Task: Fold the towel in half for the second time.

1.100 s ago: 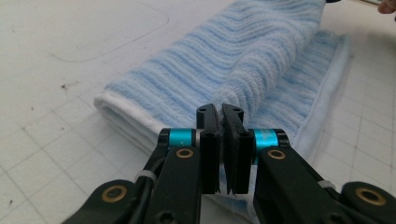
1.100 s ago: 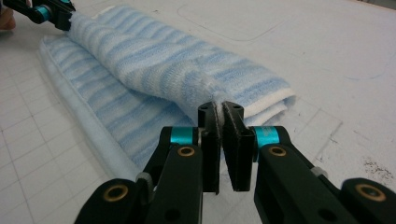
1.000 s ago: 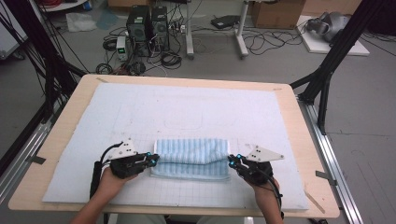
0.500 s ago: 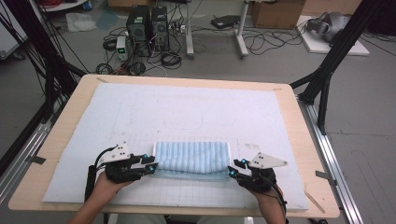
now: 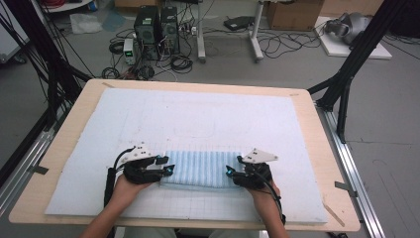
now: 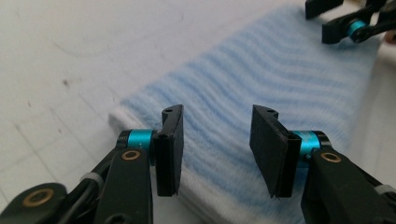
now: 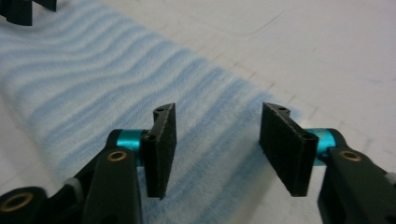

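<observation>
Left claw (image 6: 215, 140), right claw (image 7: 217, 140): both spread wide, empty, over ends of folded blue-striped towel (image 5: 200, 168) on bench (image 5: 79, 119).

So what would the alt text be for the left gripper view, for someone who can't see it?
A black two-jaw left gripper with turquoise joints hangs open just above the near end of a folded blue-and-white striped towel. The towel lies on a white gridded mat, and the right gripper shows at its far end.

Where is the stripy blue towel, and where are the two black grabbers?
Stripy blue towel (image 5: 200, 168): high view, middle of its folded top.
Left gripper (image 6: 215, 140): left gripper view, between its open jaws.
Right gripper (image 7: 217, 142): right gripper view, between its open jaws.
</observation>
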Tool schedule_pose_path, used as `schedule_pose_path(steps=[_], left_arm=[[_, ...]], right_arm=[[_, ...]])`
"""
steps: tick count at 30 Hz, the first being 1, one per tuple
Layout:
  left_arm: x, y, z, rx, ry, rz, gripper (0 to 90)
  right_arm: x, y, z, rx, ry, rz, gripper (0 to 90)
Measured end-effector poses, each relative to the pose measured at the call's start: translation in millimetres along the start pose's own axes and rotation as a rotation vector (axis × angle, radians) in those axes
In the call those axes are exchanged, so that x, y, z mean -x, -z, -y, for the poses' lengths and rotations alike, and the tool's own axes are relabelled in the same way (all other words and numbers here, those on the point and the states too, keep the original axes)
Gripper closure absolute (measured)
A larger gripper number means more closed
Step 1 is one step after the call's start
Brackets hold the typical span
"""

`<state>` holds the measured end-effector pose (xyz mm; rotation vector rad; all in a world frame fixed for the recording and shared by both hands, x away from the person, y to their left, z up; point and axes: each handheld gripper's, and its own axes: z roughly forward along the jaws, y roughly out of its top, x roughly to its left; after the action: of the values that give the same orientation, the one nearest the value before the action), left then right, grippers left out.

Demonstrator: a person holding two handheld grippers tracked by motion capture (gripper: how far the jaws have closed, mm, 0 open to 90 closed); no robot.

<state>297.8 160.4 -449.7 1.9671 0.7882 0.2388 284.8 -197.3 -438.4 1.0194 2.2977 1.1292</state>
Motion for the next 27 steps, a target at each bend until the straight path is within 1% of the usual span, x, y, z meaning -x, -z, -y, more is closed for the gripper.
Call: schedule_pose_path(steps=[2,3,5,6,7,8,9,10,11,13,15,16,17,18,19,20,22,23,24,25,26,27], left_arm=[[2.4,0.9,-0.8,-0.014,-0.027,-0.006,53.9],[3.2,1.1,0.2,-0.027,-0.041,-0.011,53.7],[4.2,2.5,1.4,-0.048,-0.05,-0.015,53.0],[4.9,2.8,1.6,-0.057,-0.059,-0.016,53.0],[5.9,3.2,2.1,-0.065,-0.078,-0.022,53.0],[6.5,3.9,2.5,-0.068,-0.087,-0.022,52.9],[7.1,4.1,2.8,-0.07,-0.093,-0.024,52.9],[7.3,4.8,2.9,-0.074,-0.109,-0.028,53.0],[7.2,5.3,3.2,-0.075,-0.112,-0.025,52.9],[6.4,6.1,3.4,-0.074,-0.106,-0.026,52.4],[4.4,7.0,3.5,-0.064,-0.093,-0.028,51.5],[2.8,7.6,3.5,-0.056,-0.079,-0.027,50.5],[-0.1,9.0,3.4,-0.035,-0.07,-0.03,49.6],[-1.5,10.0,3.4,-0.013,-0.056,-0.042,48.8],[-4.9,12.6,3.1,0.015,-0.049,-0.056,48.1],[-8.5,15.5,2.7,0.054,-0.034,-0.068,47.1],[-16.1,22.9,1.3,0.132,-0.01,-0.084,45.2],[-20.7,27.1,0.7,0.174,-0.009,-0.094,43.7],[-23.1,29.2,0.3,0.191,-0.006,-0.101,41.2],[-27.6,32.1,0.3,0.212,0.007,-0.114,38.9],[-30.5,33.7,0.4,0.217,0.013,-0.117,34.8],[-34.5,35.5,0.8,0.237,0.032,-0.127,31.0]], right_arm=[[-4.8,-4.8,3.4,-0.039,0.033,-0.012,37.7],[-5.8,-4.3,4.3,-0.042,0.039,-0.014,36.1],[-6.5,-2.1,6.1,-0.054,0.05,-0.022,29.7],[-7.4,-0.5,7.7,-0.063,0.059,-0.022,28.2],[-7.5,0.6,8.9,-0.062,0.066,-0.026,27.1],[-7.7,2.7,10.8,-0.063,0.074,-0.03,25.7],[-7.8,4.5,11.9,-0.065,0.072,-0.029,24.8],[-7.4,5.4,12.7,-0.067,0.072,-0.038,24.7],[-7.1,7.3,14.0,-0.068,0.076,-0.044,24.6],[-6.5,9.8,15.7,-0.072,0.074,-0.058,23.7],[-4.9,13.2,17.1,-0.073,0.052,-0.073,22.1],[-2.9,15.4,17.7,-0.061,0.038,-0.083,21.6],[-0.5,18.0,17.8,-0.048,0.029,-0.089,21.5],[2.9,21.4,17.6,-0.021,0.014,-0.093,21.4],[5.5,23.5,17.6,-0.004,0.007,-0.094,21.4],[9.2,26.0,17.5,0.016,-0.01,-0.088,21.0],[16.8,31.0,18.4,0.046,-0.035,-0.056,20.2],[19.7,33.6,19.4,0.054,-0.048,-0.038,20.1],[23.7,36.4,20.7,0.072,-0.051,-0.013,19.8],[25.7,38.3,21.5,0.077,-0.057,0.001,19.4],[28.3,41.7,22.5,0.08,-0.065,0.028,18.6],[30.2,43.5,23.0,0.082,-0.068,0.039,17.4]])
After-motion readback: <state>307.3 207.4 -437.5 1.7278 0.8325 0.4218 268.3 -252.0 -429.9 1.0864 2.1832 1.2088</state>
